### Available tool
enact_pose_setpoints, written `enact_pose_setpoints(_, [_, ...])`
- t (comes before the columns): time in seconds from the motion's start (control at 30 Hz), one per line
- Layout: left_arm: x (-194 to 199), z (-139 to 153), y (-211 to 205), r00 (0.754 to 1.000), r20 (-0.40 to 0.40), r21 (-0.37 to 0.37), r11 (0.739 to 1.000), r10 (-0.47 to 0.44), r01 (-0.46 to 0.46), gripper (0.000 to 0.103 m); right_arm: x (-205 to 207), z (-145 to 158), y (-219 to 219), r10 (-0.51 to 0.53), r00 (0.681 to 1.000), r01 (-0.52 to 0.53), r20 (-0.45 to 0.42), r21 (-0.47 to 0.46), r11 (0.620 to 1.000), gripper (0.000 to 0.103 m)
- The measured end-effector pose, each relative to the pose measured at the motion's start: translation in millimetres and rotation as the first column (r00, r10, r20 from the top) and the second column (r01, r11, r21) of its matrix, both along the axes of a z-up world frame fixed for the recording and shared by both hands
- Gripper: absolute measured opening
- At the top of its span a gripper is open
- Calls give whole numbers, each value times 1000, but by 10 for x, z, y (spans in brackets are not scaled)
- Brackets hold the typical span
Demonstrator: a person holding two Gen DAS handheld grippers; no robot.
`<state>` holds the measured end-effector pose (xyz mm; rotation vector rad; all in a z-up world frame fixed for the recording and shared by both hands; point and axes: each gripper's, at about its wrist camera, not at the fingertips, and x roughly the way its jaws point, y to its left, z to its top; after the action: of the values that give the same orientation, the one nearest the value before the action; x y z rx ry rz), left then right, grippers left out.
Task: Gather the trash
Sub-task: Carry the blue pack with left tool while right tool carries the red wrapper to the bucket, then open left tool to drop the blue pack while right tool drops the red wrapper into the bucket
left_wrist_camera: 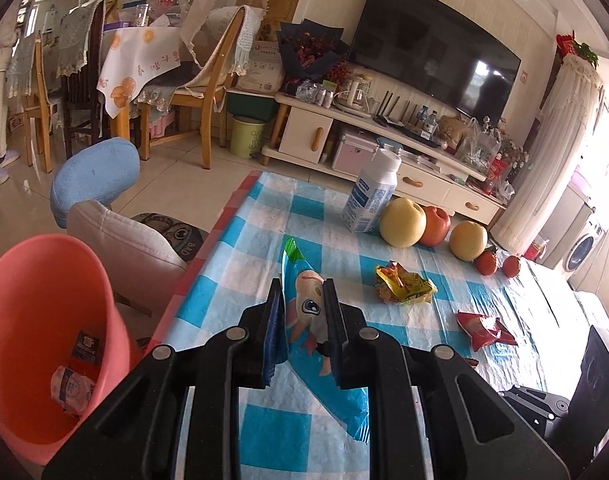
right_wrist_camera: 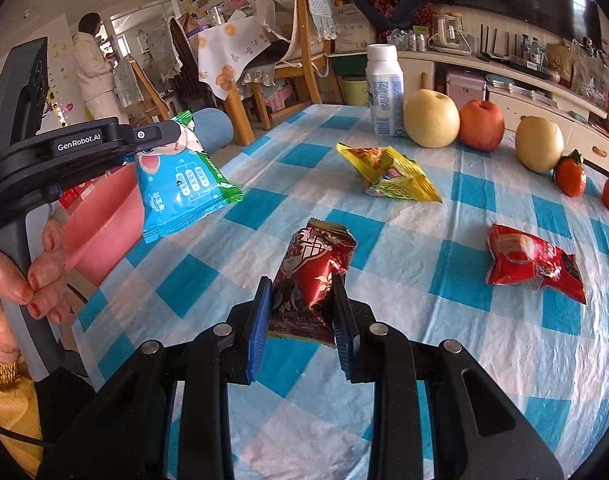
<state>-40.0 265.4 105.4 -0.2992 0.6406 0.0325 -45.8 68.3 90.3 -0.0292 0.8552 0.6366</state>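
Blue wrapper point(left_wrist_camera: 304, 320) lengthwise, pinched by left hand-held gripper point(left_wrist_camera: 302, 300); right hand-held gripper point(right_wrist_camera: 302, 300) pinches upright maroon wrapper point(right_wrist_camera: 308, 280).

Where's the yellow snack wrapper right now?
The yellow wrapper lies loose on the checked tablecloth, mid-table in the right wrist view, just in front of the milk bottle and the pale pear, untouched by either gripper.

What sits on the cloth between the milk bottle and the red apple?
A yellow pear sits between the milk bottle and red apple, touching the apple; the right wrist view shows it best.
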Motion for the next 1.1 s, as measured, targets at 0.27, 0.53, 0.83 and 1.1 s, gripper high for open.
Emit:
enact_pose_setpoints(0.27, [-193, 96, 509, 990, 17, 6, 990, 138, -138, 21, -77, 236, 640, 110, 993, -110, 49, 2, 994, 31])
enact_pose_setpoints(0.53, [-525, 160, 1268, 933, 22, -1, 933, 360, -360, 21, -149, 418, 1397, 239, 967, -239, 89, -8, 971, 31])
enact_pose_setpoints(0.83, [-748, 93, 1860, 865, -3, -22, 865, 502, -502, 13, -250, 498, 2258, 373, 918, -370, 133, -54, 928, 31])
enact_pose_setpoints(1.1, [-756, -24, 2152, 824, -63, -42, 823, 563, -566, 13, -255, 274, 2759, 428, 897, -417, 112, -111, 902, 36])
